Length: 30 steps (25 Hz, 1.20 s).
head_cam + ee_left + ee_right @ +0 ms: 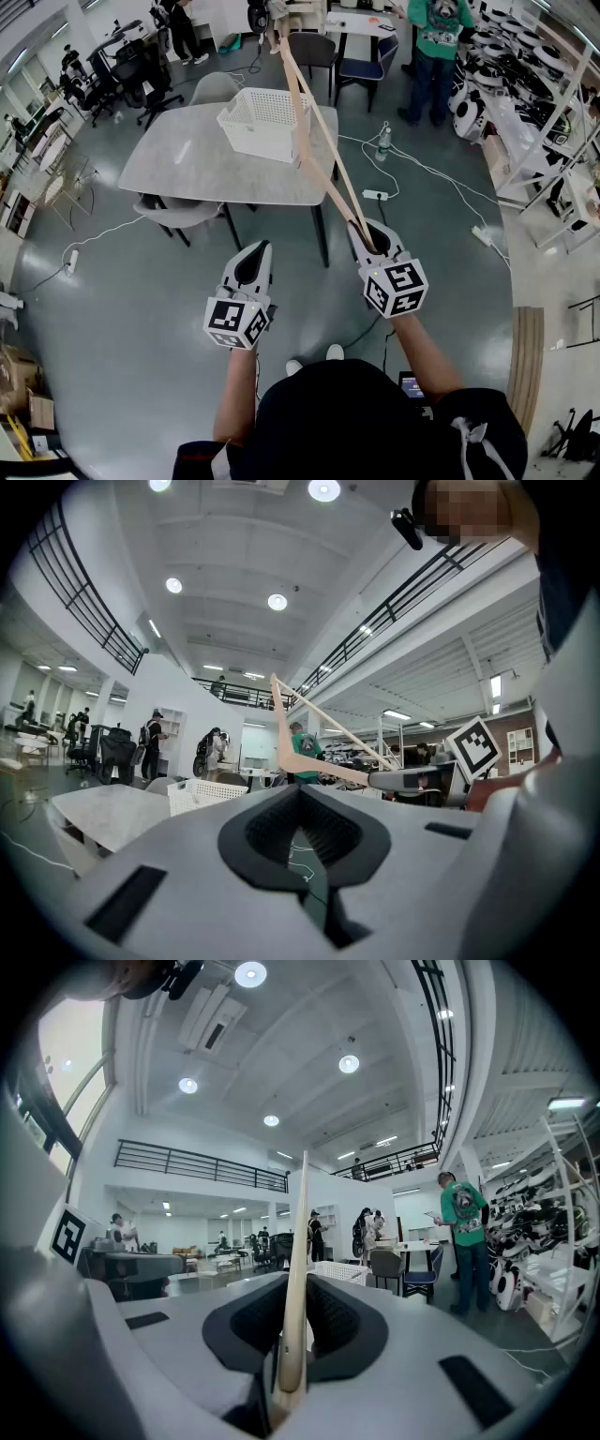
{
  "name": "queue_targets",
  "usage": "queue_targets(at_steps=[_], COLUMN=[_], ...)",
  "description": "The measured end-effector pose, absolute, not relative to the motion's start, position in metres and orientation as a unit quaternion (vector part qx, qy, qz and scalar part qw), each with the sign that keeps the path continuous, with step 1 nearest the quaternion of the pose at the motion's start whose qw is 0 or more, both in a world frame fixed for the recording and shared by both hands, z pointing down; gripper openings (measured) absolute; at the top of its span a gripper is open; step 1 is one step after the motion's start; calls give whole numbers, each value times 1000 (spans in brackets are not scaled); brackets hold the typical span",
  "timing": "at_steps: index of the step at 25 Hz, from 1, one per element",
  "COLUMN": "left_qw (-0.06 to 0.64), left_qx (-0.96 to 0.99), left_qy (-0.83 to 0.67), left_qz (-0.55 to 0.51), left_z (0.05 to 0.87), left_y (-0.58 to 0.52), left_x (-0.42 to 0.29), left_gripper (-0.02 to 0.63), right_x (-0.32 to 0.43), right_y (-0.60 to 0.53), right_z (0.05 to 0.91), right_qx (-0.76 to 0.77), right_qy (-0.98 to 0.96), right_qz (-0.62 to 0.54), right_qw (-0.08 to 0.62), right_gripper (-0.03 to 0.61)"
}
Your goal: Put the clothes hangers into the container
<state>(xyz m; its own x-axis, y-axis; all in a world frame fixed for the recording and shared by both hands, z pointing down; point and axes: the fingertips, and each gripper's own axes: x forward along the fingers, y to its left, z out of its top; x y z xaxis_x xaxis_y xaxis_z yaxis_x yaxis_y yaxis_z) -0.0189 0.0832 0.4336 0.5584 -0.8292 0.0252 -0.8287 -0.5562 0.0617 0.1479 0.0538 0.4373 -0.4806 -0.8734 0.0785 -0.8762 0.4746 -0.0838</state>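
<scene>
head view shows the task at the carrying step, by my reading: the right gripper [364, 231], lower centre-right of the frame, is pinched on one end of a pale wooden hanger [298, 112]. the hanger is a thin triangular frame, held in the air and running up the frame across the white slatted container [255, 124], which stands on the grey table [187, 159] at upper centre. no hanger shows inside the container, so placing and releasing remain. the left gripper [262, 247], lower centre-left, has its jaws pressed together on nothing.
</scene>
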Motion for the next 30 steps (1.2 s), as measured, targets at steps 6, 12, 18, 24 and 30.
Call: queue_targets(at_steps=[6, 12, 18, 24, 30], left_qw=[36, 49, 52, 47, 44], left_qx=[878, 874, 871, 870, 869], left_qy=[-477, -484, -489, -492, -493], left_qz=[4, 1, -1, 4, -4], left_z=[437, 445, 448, 447, 441], left_y=[76, 71, 65, 56, 38], left_x=[2, 16, 23, 21, 14], left_gripper=[5, 5, 5, 5, 5], right_x=[170, 182, 189, 184, 178], right_y=[42, 33, 25, 13, -5], right_z=[440, 448, 458, 452, 450], right_qx=[503, 496, 493, 486, 483], right_qy=[-862, -866, -867, -871, -874], right_qz=[64, 59, 71, 64, 53], right_qw=[7, 17, 16, 12, 12], right_gripper=[61, 61, 61, 61, 61])
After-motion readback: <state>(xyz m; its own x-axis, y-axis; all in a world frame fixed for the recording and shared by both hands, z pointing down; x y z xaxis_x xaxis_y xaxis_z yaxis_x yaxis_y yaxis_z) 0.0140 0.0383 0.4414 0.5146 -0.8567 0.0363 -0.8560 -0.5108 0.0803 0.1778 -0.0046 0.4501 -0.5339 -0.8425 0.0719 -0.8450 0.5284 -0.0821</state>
